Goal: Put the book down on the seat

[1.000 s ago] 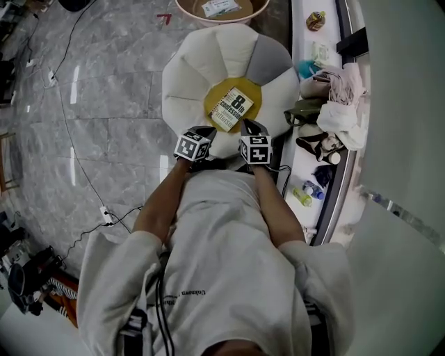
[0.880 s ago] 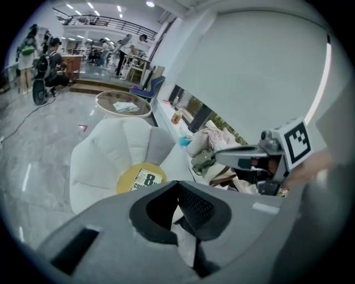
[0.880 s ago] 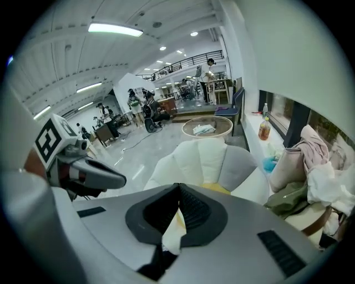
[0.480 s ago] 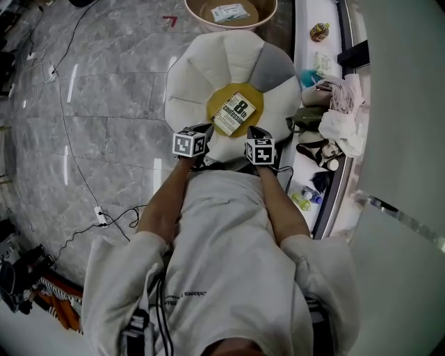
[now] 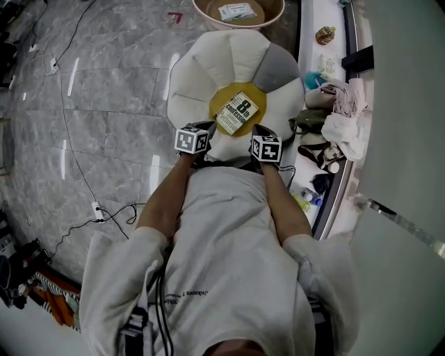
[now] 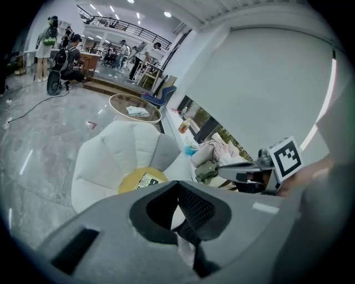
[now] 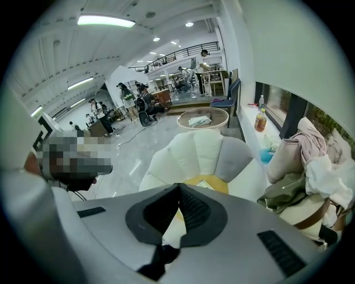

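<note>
Item 1, the book [image 5: 237, 112]. It lay flat and cover up on the yellow centre pad [image 5: 259, 93] of the flower-shaped seat [image 5: 201, 76], turned at a slant, clear of both my tools. I judged the putting-down done.

Handling: I took it for a thin paperback, so light, a little bendy, with a smooth cover that might slip under hard pads. It was not fragile. The best hold looked to be across the near long edge or a corner, with one jaw pressed into the soft pad to get under it. A pinch on the cover alone would likely fan the pages.

Item 2, my left gripper [image 6: 177, 187]. Its jaws stood together with nothing between them, and I held it just short of the seat's near petals.

Item 3, my right gripper [image 7: 178, 191]. Its jaws were likewise closed and empty, level with the left one and near the seat's front rim.

Item 4, surroundings.
- A round table [image 5: 268, 14] with papers on it stood beyond the seat.
- A ledge [image 5: 309, 42] ran along my right, touching or just beside the seat. It carried a heap of clothes [image 5: 344, 118], a green bag [image 5: 306, 119] and a small bottle [image 5: 301, 199].
- Cables [image 5: 76, 174] trailed over the stone floor [image 5: 111, 90] on my left.

Obstructions: nothing stood between the grippers and the book. The bag on the ledge crowded the seat's right side.
</note>
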`<state>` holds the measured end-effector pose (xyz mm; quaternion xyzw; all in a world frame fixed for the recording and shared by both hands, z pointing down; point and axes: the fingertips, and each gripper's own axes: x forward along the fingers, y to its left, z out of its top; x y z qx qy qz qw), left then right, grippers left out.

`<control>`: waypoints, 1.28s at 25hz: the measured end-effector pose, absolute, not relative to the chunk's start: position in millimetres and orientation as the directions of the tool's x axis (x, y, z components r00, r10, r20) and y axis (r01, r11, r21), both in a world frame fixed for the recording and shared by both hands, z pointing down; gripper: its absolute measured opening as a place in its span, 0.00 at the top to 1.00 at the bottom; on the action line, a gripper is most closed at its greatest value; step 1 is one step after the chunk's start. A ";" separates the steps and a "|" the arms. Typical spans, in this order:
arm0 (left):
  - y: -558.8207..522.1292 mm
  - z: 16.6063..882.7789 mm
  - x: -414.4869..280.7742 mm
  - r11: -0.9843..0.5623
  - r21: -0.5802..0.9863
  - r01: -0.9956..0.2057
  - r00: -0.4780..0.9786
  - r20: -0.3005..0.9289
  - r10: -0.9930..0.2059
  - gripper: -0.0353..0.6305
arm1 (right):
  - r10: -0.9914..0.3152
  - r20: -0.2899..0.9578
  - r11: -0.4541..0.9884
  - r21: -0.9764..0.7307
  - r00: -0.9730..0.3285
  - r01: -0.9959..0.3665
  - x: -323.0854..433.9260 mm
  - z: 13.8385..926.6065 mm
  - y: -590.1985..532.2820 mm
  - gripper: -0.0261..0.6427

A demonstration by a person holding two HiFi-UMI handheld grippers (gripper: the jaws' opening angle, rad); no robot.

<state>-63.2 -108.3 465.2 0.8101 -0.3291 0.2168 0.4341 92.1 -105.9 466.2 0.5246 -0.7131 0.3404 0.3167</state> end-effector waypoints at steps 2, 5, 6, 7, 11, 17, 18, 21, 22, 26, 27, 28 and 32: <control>-108.1 464.5 -59.0 -0.412 0.563 -0.716 0.695 0.633 -0.341 0.93 | -0.532 0.807 0.227 -0.154 -0.255 -0.962 92.6 465.4 -106.1 0.95; -103.6 464.1 -49.6 -0.431 0.565 -0.704 0.705 0.633 -0.321 0.94 | -0.526 0.810 0.234 -0.156 -0.260 -0.960 94.8 463.1 -106.5 0.95; -101.6 464.3 -46.6 -0.439 0.564 -0.699 0.708 0.634 -0.312 0.93 | -0.524 0.811 0.238 -0.154 -0.260 -0.959 95.4 462.3 -106.6 0.95; -99.9 464.5 -43.8 -0.448 0.563 -0.695 0.710 0.635 -0.303 0.93 | -0.521 0.813 0.241 -0.152 -0.260 -0.959 95.7 462.2 -106.5 0.95; -93.9 465.3 -38.6 -0.472 0.557 -0.683 0.716 0.639 -0.281 0.93 | -0.504 0.824 0.240 -0.153 -0.258 -0.959 95.2 467.3 -101.3 0.95; -91.0 470.1 -48.0 -0.452 0.553 -0.700 0.701 0.654 -0.285 0.94 | -0.485 0.834 0.259 -0.152 -0.264 -0.954 86.3 472.9 -98.6 0.95; -90.8 470.3 -49.2 -0.447 0.556 -0.701 0.701 0.654 -0.286 0.93 | -0.484 0.834 0.264 -0.151 -0.266 -0.953 84.6 473.1 -98.6 0.95; -92.5 470.6 -52.7 -0.428 0.565 -0.705 0.701 0.645 -0.304 0.94 | -0.481 0.835 0.273 -0.147 -0.267 -0.951 82.7 474.6 -97.8 0.95; -93.4 470.7 -53.7 -0.420 0.569 -0.707 0.701 0.642 -0.311 0.94 | -0.480 0.836 0.273 -0.145 -0.265 -0.951 83.4 474.9 -97.5 0.95; -94.8 470.6 -51.2 -0.411 0.582 -0.702 0.708 0.637 -0.305 0.93 | -0.486 0.834 0.261 -0.147 -0.261 -0.954 88.2 473.2 -98.7 0.95; -94.8 470.3 -48.8 -0.417 0.583 -0.698 0.711 0.636 -0.300 0.94 | -0.487 0.833 0.258 -0.148 -0.261 -0.955 89.7 473.0 -99.0 0.95; -94.6 469.8 -46.3 -0.425 0.582 -0.693 0.714 0.635 -0.295 0.94 | -0.488 0.833 0.256 -0.149 -0.261 -0.955 91.0 472.9 -99.2 0.95; -91.9 468.0 -40.8 -0.459 0.573 -0.679 0.722 0.634 -0.278 0.93 | -0.487 0.832 0.264 -0.148 -0.264 -0.953 89.3 472.4 -98.8 0.95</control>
